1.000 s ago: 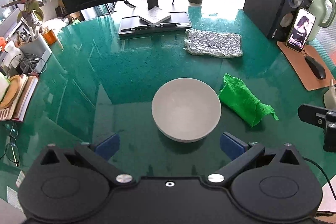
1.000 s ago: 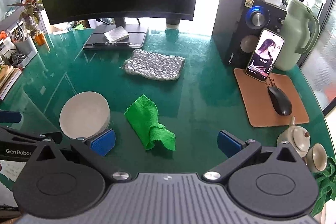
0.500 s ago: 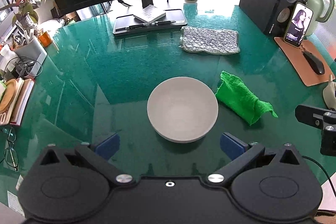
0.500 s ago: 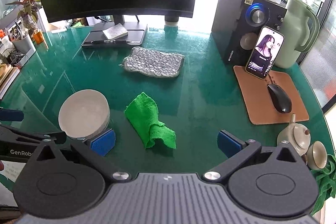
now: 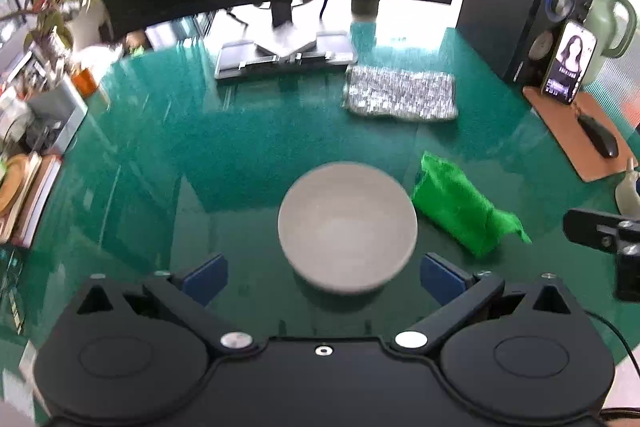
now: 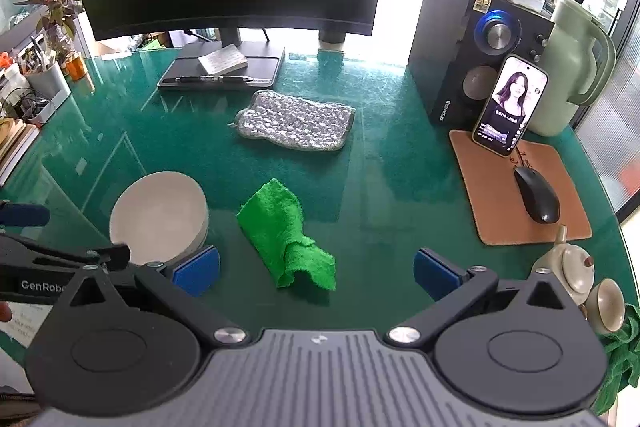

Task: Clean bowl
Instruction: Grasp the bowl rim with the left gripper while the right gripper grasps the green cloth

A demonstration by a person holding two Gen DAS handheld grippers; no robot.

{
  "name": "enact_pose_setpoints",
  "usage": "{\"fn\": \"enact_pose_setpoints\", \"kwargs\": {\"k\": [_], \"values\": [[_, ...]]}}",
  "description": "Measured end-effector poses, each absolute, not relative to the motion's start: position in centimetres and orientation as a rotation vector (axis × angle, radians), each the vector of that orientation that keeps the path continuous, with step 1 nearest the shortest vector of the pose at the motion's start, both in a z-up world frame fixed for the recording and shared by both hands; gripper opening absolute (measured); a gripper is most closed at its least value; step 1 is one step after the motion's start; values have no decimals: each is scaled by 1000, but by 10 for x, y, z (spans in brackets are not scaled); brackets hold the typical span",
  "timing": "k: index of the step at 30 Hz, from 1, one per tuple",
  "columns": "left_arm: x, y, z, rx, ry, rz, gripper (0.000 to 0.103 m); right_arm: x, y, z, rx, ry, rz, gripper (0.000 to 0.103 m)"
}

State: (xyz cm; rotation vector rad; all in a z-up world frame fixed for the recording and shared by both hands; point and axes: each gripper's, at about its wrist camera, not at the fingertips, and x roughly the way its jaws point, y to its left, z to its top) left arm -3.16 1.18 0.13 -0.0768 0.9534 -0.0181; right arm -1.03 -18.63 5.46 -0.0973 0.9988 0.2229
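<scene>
Left wrist view: a pale bowl [image 5: 347, 227] sits upright on the green table [image 5: 200, 147], straight ahead of the left gripper [image 5: 324, 273], whose fingers stand wide apart and empty, one at each side of the bowl's near rim. Right wrist view: the right gripper [image 6: 316, 273], fingers also apart and empty, faces a crumpled green cloth [image 6: 286, 233] lying just right of the bowl, long axis running away from the camera.
</scene>
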Motion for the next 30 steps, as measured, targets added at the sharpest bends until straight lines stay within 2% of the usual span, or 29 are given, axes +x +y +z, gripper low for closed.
{"fn": "enact_pose_setpoints", "kwargs": {"k": [6, 8, 10, 14, 16, 17, 19, 20, 22, 23, 24, 26, 30], "values": [[-16, 21, -18, -123, 940, 40, 102, -4, -194, 46, -72, 1003, 189, 103], [-9, 24, -23, -132, 948, 78, 94, -2, -197, 43, -64, 1004, 177, 103], [-4, 26, -27, -135, 962, 105, 73, 0, -200, 40, -56, 1006, 166, 103], [10, 38, -45, -163, 1035, 78, 63, 7, -199, 29, -96, 963, 176, 103], [17, 41, -50, -179, 1071, 21, 46, 12, -200, 23, -80, 939, 199, 102], [20, 42, -53, -182, 1083, 2, 41, 14, -200, 20, -72, 926, 221, 102], [24, 46, -58, -208, 1106, -43, 24, 18, -196, 13, -80, 904, 287, 89], [26, 47, -61, -216, 1118, -47, 24, 21, -193, 8, -99, 906, 308, 84], [29, 50, -63, -223, 1117, -58, 22, 30, -184, -6, -122, 942, 354, 60], [31, 52, -62, -221, 1115, -68, 22, 34, -180, -12, -134, 960, 376, 51], [33, 53, -61, -220, 1114, -76, 22, 38, -176, -19, -145, 979, 399, 37], [36, 54, -59, -203, 1111, -95, 22, 45, -170, -33, -141, 1030, 436, 33], [42, 53, -55, -168, 1110, -112, 24, 55, -162, -46, -144, 1037, 462, 39]]}}
